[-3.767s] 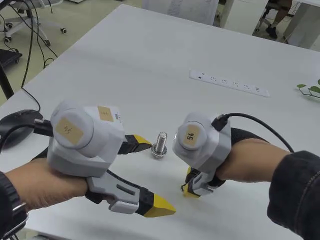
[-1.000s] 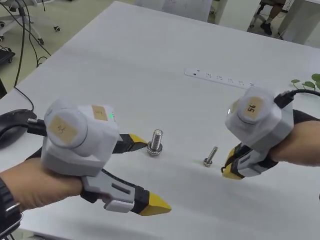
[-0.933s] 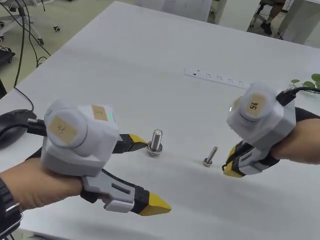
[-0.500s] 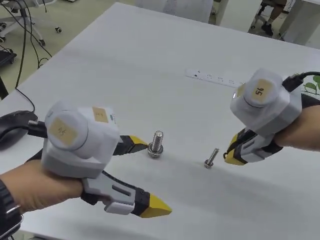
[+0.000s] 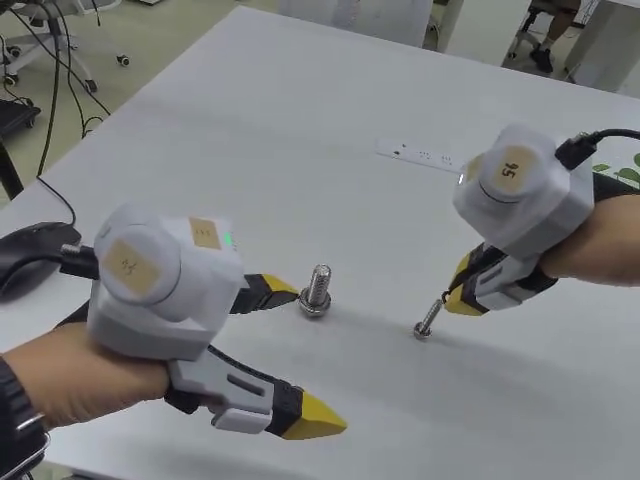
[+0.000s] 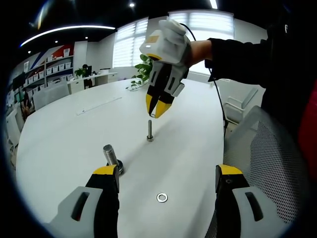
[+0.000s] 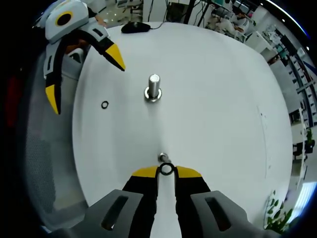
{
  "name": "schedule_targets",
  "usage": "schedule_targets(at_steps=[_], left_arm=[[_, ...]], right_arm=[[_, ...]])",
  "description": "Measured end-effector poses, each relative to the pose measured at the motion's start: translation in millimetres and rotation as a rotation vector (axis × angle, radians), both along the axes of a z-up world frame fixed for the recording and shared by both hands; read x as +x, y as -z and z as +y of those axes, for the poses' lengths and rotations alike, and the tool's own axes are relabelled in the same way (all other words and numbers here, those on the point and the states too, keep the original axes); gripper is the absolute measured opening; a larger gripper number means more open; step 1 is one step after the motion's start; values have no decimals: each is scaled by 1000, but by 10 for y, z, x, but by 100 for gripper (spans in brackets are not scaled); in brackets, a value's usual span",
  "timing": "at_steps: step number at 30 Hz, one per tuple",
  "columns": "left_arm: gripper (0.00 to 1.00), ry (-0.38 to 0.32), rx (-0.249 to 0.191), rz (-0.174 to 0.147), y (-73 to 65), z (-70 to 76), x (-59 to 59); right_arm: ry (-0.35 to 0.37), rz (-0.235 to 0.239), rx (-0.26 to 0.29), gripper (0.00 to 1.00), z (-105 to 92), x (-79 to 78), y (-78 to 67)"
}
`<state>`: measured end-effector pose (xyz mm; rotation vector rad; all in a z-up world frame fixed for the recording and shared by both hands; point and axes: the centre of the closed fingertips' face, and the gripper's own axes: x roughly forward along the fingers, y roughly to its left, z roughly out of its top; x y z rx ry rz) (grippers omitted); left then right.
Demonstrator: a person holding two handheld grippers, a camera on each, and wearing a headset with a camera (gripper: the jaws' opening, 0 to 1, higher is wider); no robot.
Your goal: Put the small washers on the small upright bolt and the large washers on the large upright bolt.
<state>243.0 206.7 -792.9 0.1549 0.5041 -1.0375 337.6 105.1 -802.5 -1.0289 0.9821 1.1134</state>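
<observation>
The large bolt (image 5: 318,292) stands upright on the white table, with a wider ring at its base. To its right stands the thin small bolt (image 5: 427,320), leaning slightly. My right gripper (image 5: 458,297) hangs just above the small bolt (image 7: 163,158), shut on a small washer (image 7: 166,169) that is held flat between the yellow tips. My left gripper (image 5: 295,357) stands open and empty beside the large bolt (image 6: 111,158), one tip close to it. A loose washer (image 6: 162,198) lies on the table between the left gripper's jaws, and the same washer (image 7: 104,104) appears left of the large bolt (image 7: 153,87).
A white power strip (image 5: 425,157) lies further back on the table (image 5: 260,120). A black cable and a dark object (image 5: 25,262) sit at the left edge. Green leaves (image 5: 620,172) reach in at the far right. Office chairs stand beyond the table.
My right gripper has risen from the table near the large bolt and moved right and back, and now hangs over the small bolt. The left gripper has stayed put.
</observation>
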Motion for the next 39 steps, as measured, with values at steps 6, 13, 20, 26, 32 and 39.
schedule_targets(at_steps=[6,13,20,26,32,39], left_arm=[[79,-3,0,3,14,10,7],[79,-7,2,6,31,19,16],[79,-10,2,7,33,12,19],[79,-13,4,8,38,14,25],[79,-15,4,10,44,14,35],[79,-15,6,12,52,14,35]], right_arm=[[-9,4,-7,13,19,24,48],[-14,11,-15,13,16,49,108],[-16,19,-17,13,21,54,149],[-15,23,-16,13,20,67,167],[-14,29,-15,13,20,67,200],[-12,39,-13,13,18,55,250]])
